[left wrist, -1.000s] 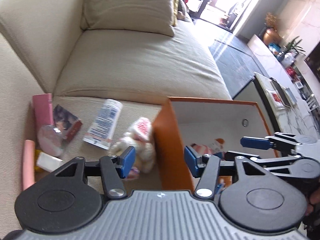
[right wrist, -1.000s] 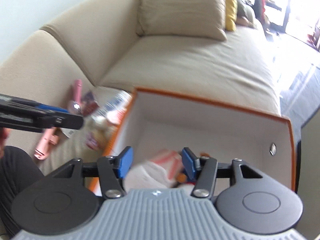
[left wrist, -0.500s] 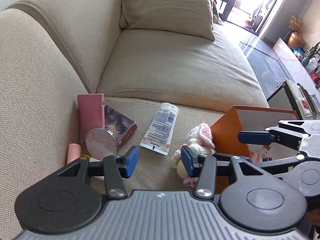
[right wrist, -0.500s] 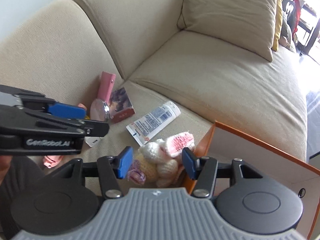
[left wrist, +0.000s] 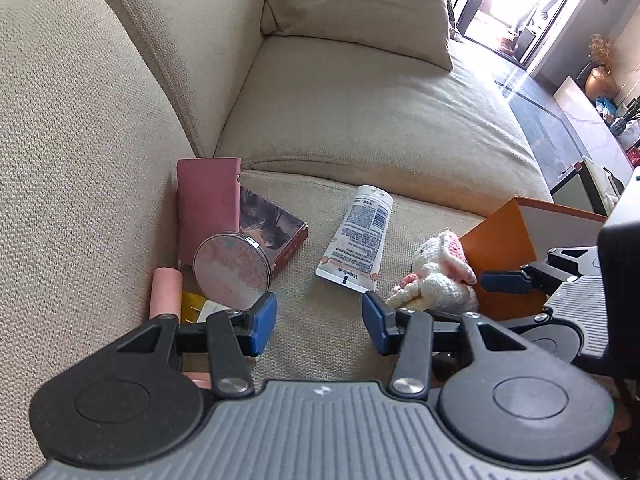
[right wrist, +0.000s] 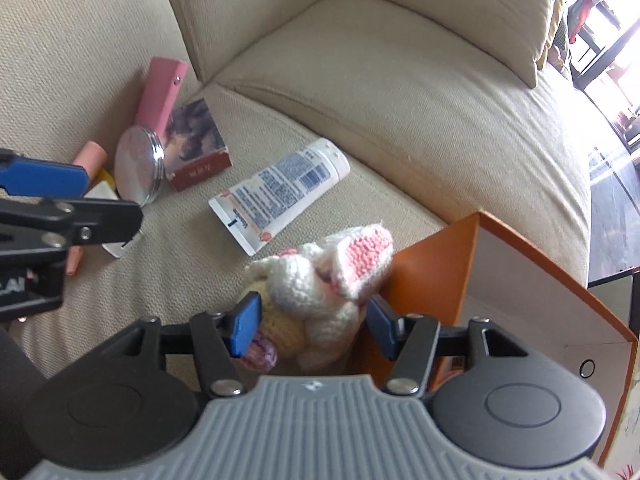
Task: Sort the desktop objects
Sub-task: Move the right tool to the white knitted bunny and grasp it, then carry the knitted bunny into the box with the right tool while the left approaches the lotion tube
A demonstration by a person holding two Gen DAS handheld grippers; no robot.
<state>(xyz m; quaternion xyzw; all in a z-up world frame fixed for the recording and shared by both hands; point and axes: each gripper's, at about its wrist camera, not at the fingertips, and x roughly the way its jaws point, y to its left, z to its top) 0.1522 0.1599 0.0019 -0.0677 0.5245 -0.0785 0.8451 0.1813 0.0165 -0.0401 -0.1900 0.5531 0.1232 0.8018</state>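
Observation:
A white knitted bunny with pink ears lies on the beige sofa seat, against the orange box. My right gripper points down over it, jaws opening, with the bunny between the blue pads but not squeezed. To its left lies a white Vaseline tube. My left gripper hangs open over bare cushion, between the tube and a round mirror compact. The bunny sits just right of it, beside one of the right gripper's fingers.
By the sofa arm lie a pink case, a small picture box, a pink tube and a yellow and white item under the compact. A cushion leans at the back. The orange box stands open-topped at right.
Both grippers have swung left, from over the orange box to the loose items on the seat. The right one has come down around the bunny, and its jaws stand wider.

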